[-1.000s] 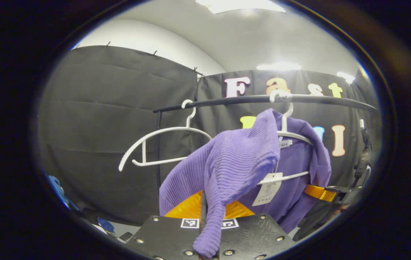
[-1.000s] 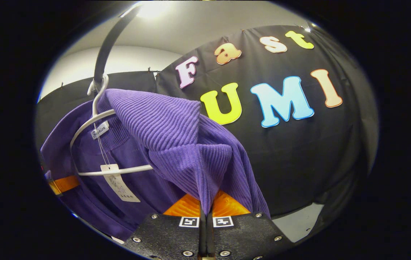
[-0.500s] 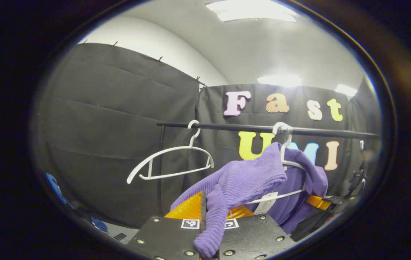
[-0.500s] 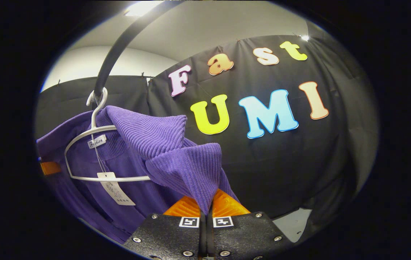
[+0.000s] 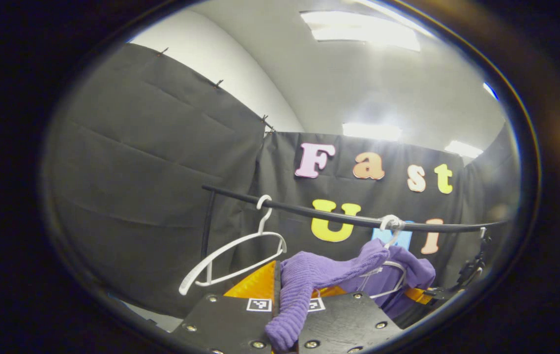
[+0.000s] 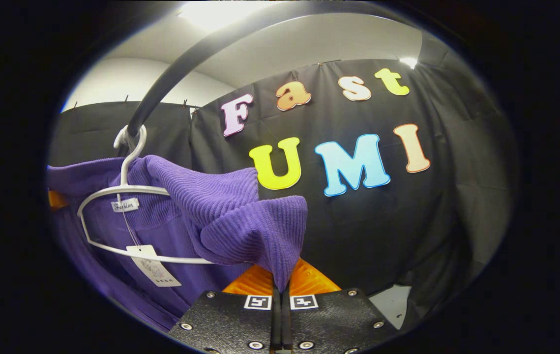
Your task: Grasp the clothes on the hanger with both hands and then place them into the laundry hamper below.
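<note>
Left gripper view: both grippers, left [image 5: 287, 314] & right [image 6: 280, 287], clenched on purple ribbed knit sweater [image 6: 221, 216], had dropped lower; sweater half off white plastic hanger [image 6: 127, 216], w/ hamper drop pending.

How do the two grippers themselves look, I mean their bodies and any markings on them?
Each gripper, left gripper and right gripper, has a wide black textured body with silver screws along its edges. Two small square black-and-white markers sit side by side where the fingers begin. The fingers narrow forward like wedges. No cables or sleeves can be seen on them.
</note>
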Demonstrator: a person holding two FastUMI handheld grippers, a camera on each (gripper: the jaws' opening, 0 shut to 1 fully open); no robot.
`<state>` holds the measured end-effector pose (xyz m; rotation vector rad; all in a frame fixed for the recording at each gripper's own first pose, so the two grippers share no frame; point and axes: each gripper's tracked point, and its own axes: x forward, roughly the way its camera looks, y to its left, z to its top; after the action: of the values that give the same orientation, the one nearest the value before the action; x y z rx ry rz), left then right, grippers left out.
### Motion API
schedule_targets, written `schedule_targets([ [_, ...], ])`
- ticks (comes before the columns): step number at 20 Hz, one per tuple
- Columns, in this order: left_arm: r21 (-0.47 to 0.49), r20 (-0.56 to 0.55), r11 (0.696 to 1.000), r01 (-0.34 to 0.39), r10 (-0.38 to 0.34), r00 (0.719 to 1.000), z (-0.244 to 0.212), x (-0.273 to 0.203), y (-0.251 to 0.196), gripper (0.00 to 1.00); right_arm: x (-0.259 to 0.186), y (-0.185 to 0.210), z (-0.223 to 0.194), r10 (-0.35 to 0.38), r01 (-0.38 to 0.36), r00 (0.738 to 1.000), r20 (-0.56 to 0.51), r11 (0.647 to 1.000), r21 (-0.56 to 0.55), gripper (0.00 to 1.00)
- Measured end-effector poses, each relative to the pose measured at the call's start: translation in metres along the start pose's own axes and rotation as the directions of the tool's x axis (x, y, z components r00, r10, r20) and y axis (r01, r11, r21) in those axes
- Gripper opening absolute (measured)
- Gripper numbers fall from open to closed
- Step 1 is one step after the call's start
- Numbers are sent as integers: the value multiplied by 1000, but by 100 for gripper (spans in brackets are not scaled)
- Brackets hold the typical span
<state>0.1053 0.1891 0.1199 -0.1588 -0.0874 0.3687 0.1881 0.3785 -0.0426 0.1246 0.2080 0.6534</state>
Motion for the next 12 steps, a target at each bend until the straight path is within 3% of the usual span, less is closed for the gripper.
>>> schedule_targets([
  [12,-59,-59,994,93,-96,994,-4,30,83,0,-12,51,13,-55,57,997,50,998,-38,0],
])
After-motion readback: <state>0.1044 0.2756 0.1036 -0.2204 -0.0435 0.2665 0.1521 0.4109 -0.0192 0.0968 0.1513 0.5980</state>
